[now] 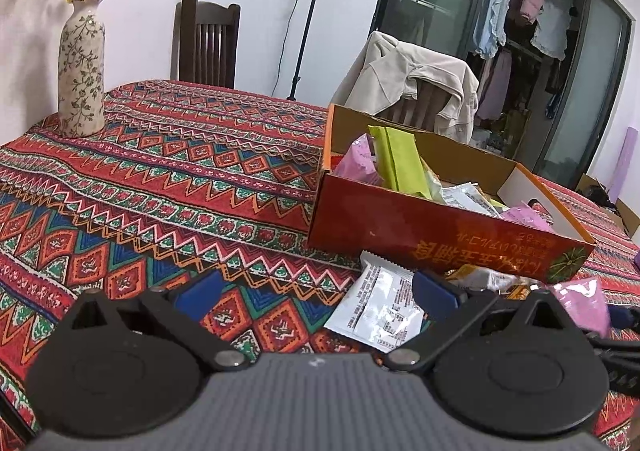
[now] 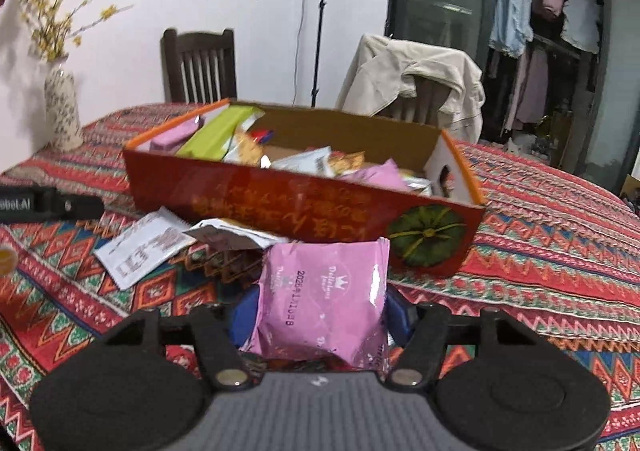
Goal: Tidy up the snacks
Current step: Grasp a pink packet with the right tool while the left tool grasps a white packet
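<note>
A red cardboard box (image 1: 420, 227) with orange rims holds several snack packets, pink, green and white; it also shows in the right wrist view (image 2: 304, 207). My left gripper (image 1: 316, 295) is open and empty above the tablecloth, left of a white packet (image 1: 380, 307) lying in front of the box. My right gripper (image 2: 320, 311) is shut on a pink snack packet (image 2: 324, 299), held just in front of the box. The same pink packet shows at the right in the left wrist view (image 1: 584, 303). White packets (image 2: 140, 247) lie on the cloth before the box.
A flowered vase (image 1: 82, 67) with yellow blossoms stands at the table's far left. A dark wooden chair (image 1: 206, 43) and a chair draped with a beige jacket (image 1: 412, 83) stand behind the table. The patterned tablecloth (image 1: 160, 179) covers the table.
</note>
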Demonstrator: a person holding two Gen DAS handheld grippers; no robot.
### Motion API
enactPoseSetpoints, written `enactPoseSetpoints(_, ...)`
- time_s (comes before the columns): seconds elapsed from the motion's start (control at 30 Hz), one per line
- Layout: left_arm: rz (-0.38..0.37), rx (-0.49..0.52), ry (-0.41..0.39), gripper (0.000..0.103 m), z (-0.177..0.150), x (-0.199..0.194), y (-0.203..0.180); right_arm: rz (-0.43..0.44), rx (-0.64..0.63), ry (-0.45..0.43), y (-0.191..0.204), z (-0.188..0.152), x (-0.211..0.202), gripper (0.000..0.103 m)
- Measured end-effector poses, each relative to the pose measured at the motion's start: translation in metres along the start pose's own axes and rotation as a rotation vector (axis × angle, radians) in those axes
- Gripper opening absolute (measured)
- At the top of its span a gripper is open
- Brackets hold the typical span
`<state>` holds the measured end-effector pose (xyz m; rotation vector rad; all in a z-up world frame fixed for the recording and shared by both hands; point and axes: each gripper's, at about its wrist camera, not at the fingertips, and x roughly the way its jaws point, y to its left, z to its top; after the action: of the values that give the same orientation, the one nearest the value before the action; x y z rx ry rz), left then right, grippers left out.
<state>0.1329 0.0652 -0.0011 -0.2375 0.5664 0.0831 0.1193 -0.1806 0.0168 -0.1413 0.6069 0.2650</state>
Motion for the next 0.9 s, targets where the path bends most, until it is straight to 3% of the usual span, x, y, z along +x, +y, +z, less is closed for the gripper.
enactPoseSetpoints(0.3,0.023,0.008,0.013,0.103,-0.001,0.005,-0.002,-0.033,0.108,-0.09,-0.038,0.014,-0.011,0.063)
enactPoseSetpoints(0.9,0.115,0.134,0.107,0.103,0.014,0.027,-0.034,0.022,0.187,-0.108,-0.049,-0.004,-0.003,0.063)
